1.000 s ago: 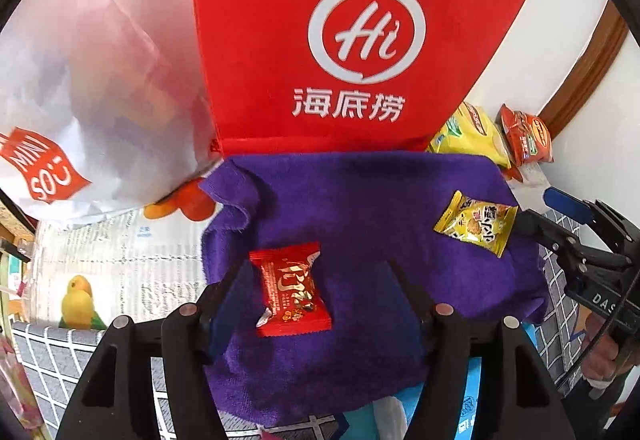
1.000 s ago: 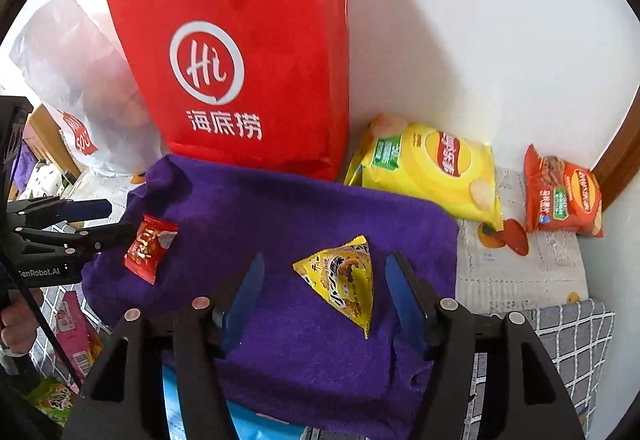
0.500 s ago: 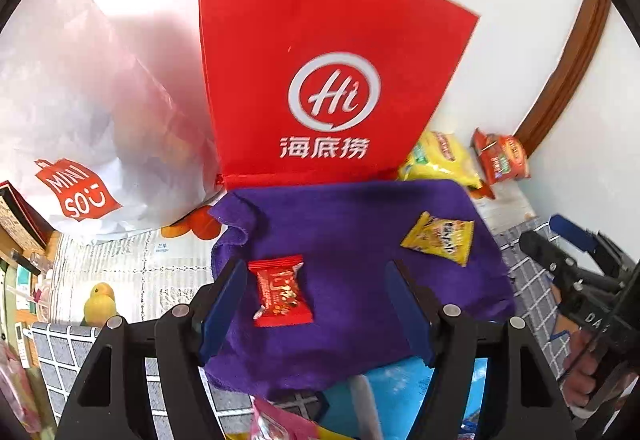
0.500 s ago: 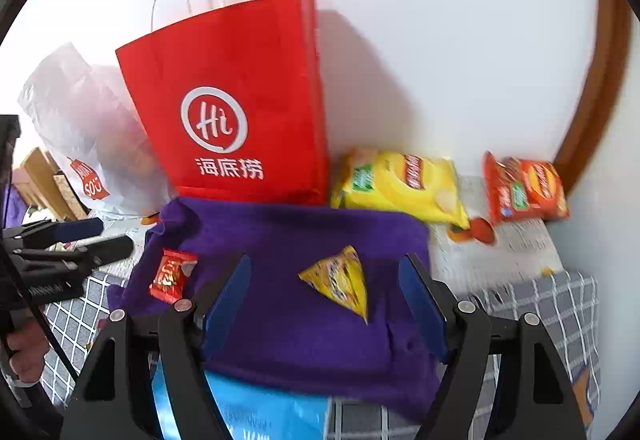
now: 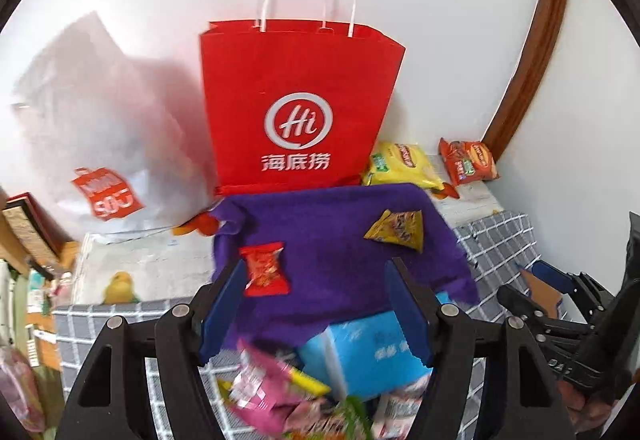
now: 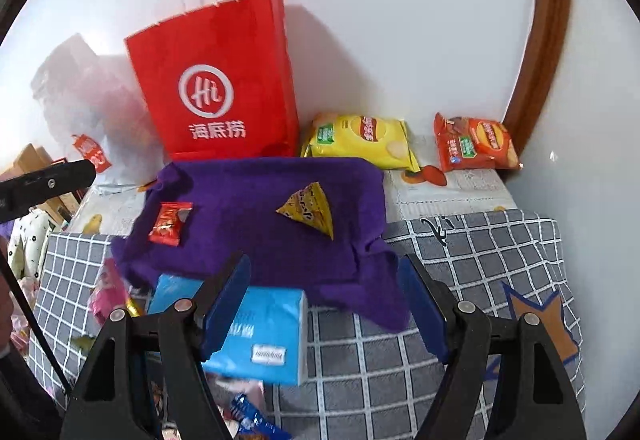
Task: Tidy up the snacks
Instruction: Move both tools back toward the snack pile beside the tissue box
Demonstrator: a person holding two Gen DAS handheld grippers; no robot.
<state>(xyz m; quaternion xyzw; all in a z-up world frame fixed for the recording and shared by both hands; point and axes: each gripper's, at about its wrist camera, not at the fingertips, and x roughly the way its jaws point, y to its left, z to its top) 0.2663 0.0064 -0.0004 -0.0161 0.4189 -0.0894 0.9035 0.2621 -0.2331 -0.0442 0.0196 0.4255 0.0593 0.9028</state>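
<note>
A small red candy packet (image 5: 264, 269) (image 6: 170, 223) and a yellow triangular snack packet (image 5: 397, 231) (image 6: 309, 210) lie apart on a purple towel (image 5: 328, 240) (image 6: 260, 208). My left gripper (image 5: 316, 304) is open and empty, drawn back from the towel, with the red packet near its left finger. My right gripper (image 6: 324, 304) is open and empty, above the towel's near edge. A yellow chip bag (image 6: 360, 138) (image 5: 402, 170) and an orange chip bag (image 6: 474, 144) (image 5: 468, 161) lie by the wall.
A red paper bag (image 5: 296, 112) (image 6: 218, 88) stands behind the towel, with a white plastic bag (image 5: 100, 128) to its left. A blue tissue pack (image 6: 260, 328) (image 5: 368, 352) and several loose snack packets (image 5: 272, 388) lie near me on the grey checked cloth (image 6: 460, 260).
Both grippers have pulled back and up from the towel, so both packets look smaller and farther. The tissue pack and loose snacks have come into view. Both packets stay put.
</note>
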